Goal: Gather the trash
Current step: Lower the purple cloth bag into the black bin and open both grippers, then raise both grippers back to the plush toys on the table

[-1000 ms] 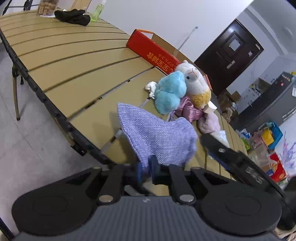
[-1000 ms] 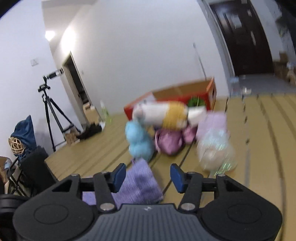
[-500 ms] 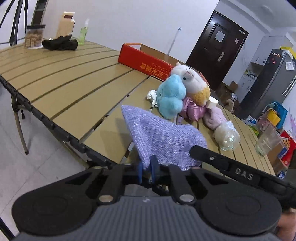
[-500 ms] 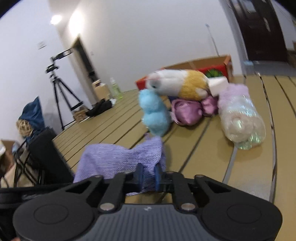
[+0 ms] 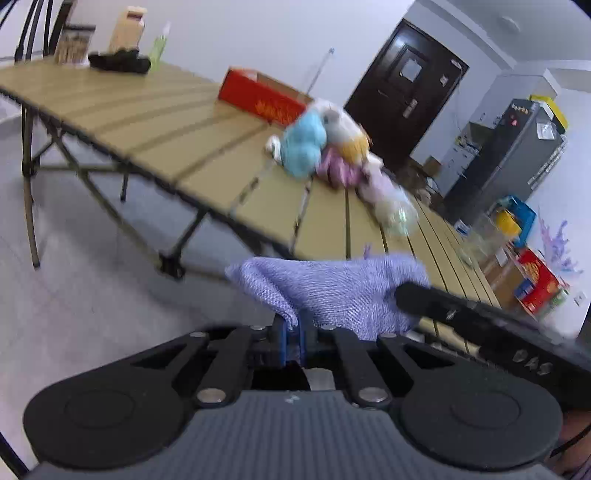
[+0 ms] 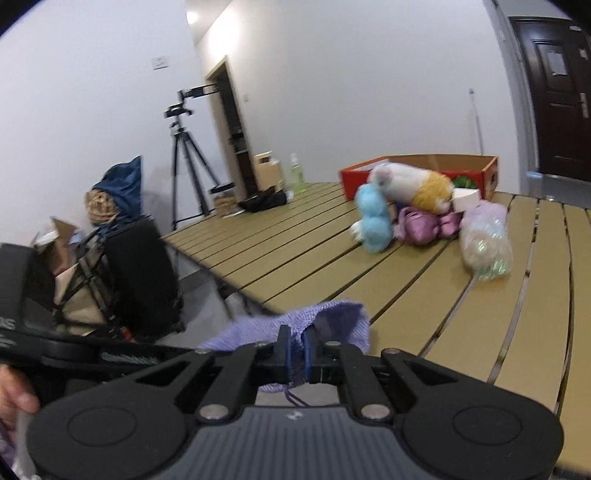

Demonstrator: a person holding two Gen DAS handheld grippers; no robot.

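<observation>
Grippers: left gripper (image 5: 291, 341) and right gripper (image 6: 295, 352) are black, with blue pads; the jaws of each are closed tight on a fold of the purple bag (image 5: 332, 288), one at each side of its rim.
Bag: loosely woven, coarse lilac cloth, soft and sagging between the two grips; it hangs in the air just off the near edge of the table (image 5: 177, 136), over the grey tiled floor (image 5: 92, 295). A thin drawstring dangles under it in the right wrist view.
Table: long tan slats with dark gaps between them, on folding metal legs.
Heap on the table: well beyond the bag, a fluffy light-blue plush (image 6: 373, 219), a white and mustard plush (image 6: 417, 186) lying across the top, a shiny pink-purple crumpled bundle (image 6: 421, 225), and a clear crinkled plastic bag (image 6: 484, 243) stuffed with pale filling, all touching or pressed together.
Box: red cardboard box (image 6: 421, 173), low, open-topped, just behind the heap.
Far end: black cloth (image 5: 120, 62), green spray bottle (image 5: 159, 48) and a tan carton (image 5: 127, 31).
Room: black camera tripod (image 6: 188, 162) against the white wall, dark panelled door (image 6: 557, 99).
</observation>
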